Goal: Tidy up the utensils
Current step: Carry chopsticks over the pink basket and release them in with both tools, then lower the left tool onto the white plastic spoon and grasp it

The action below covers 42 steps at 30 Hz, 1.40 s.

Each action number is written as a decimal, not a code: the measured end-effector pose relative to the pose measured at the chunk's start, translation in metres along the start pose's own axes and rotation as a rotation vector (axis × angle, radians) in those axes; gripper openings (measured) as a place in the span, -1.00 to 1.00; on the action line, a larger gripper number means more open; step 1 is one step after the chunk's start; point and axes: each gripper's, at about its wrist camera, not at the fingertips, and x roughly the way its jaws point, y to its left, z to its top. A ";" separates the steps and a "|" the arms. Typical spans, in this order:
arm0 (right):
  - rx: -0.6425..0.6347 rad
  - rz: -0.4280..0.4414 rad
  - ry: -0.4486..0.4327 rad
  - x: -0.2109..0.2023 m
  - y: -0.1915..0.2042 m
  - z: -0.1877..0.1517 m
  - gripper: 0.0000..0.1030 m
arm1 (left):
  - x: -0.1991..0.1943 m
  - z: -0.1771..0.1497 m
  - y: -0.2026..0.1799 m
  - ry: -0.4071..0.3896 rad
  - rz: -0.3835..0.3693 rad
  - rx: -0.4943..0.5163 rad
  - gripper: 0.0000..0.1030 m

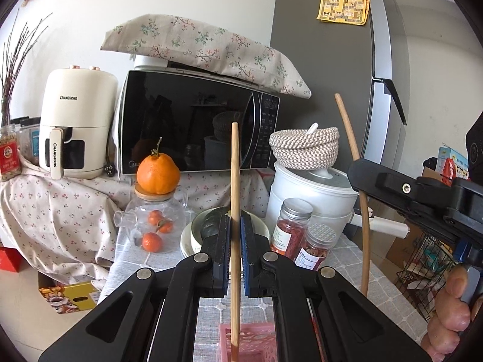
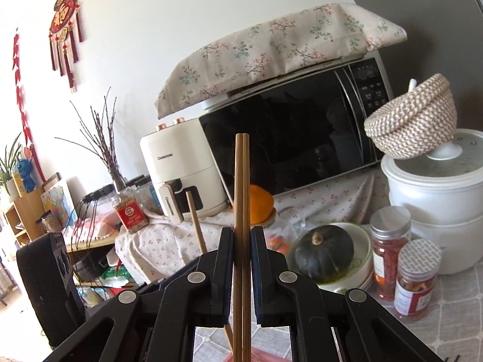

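Note:
My left gripper (image 1: 235,226) is shut on a single wooden chopstick (image 1: 235,181) that stands upright; its lower end dips into a pink slotted basket (image 1: 259,341) just below. My right gripper (image 2: 242,238) is shut on a pair of wooden chopsticks (image 2: 242,181), also upright, with a pink surface under them (image 2: 262,356). In the left wrist view the right gripper's black body (image 1: 416,193) sits at the right, with its chopsticks (image 1: 354,166) passing through it. In the right wrist view the left gripper's chopstick (image 2: 196,220) shows at the left.
A bowl stack holds a dark green squash (image 2: 324,252). Two spice jars (image 2: 404,265) stand beside a white rice cooker (image 2: 434,199) with a woven basket (image 2: 413,120) on top. A glass teapot of oranges (image 1: 154,229), a microwave (image 1: 196,123) and an air fryer (image 1: 75,126) stand behind.

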 end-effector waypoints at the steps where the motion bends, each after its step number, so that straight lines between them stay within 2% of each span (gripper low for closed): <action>1: -0.006 0.001 -0.005 0.003 0.001 0.000 -0.83 | 0.002 -0.002 0.001 0.009 -0.004 -0.005 -0.87; 3: -0.018 -0.005 -0.020 0.006 0.001 -0.002 -0.83 | 0.005 -0.003 0.006 0.036 -0.023 -0.035 -0.85; 5: -0.017 -0.012 -0.033 0.009 -0.001 -0.002 -0.83 | 0.006 -0.003 0.009 0.073 -0.032 -0.060 -0.73; 6: -0.011 -0.015 -0.039 0.011 -0.003 -0.001 -0.83 | 0.005 -0.002 0.010 0.091 -0.033 -0.064 -0.51; 7: -0.005 -0.017 -0.044 0.012 -0.005 -0.001 -0.83 | 0.003 -0.002 0.010 0.102 -0.026 -0.062 -0.19; 9: -0.001 -0.020 -0.053 0.016 -0.006 -0.001 -0.83 | -0.004 -0.002 0.010 0.120 0.005 -0.055 0.09; 15: -0.028 -0.066 -0.077 0.030 -0.006 -0.014 -0.83 | -0.015 -0.011 0.022 0.261 0.071 -0.081 0.17; 18: -0.072 -0.118 -0.092 0.036 -0.005 -0.026 -0.83 | -0.019 -0.018 0.028 0.304 0.104 -0.079 0.22; 23: -0.049 -0.145 -0.046 0.044 -0.012 -0.042 -0.82 | -0.023 -0.024 0.034 0.339 0.128 -0.104 0.30; 30: -0.001 -0.079 0.041 0.031 -0.009 -0.044 -0.75 | -0.032 -0.025 0.028 0.374 0.167 -0.085 0.40; 31: -0.012 -0.072 0.058 0.028 -0.006 -0.041 -0.71 | -0.034 -0.025 0.026 0.382 0.172 -0.084 0.44; 35: 0.011 -0.066 0.110 0.005 -0.002 -0.033 -0.34 | -0.042 -0.029 0.015 0.440 0.174 -0.076 0.56; 42: 0.100 -0.215 0.245 -0.056 -0.016 -0.029 0.11 | -0.054 -0.045 -0.019 0.573 0.148 -0.051 0.63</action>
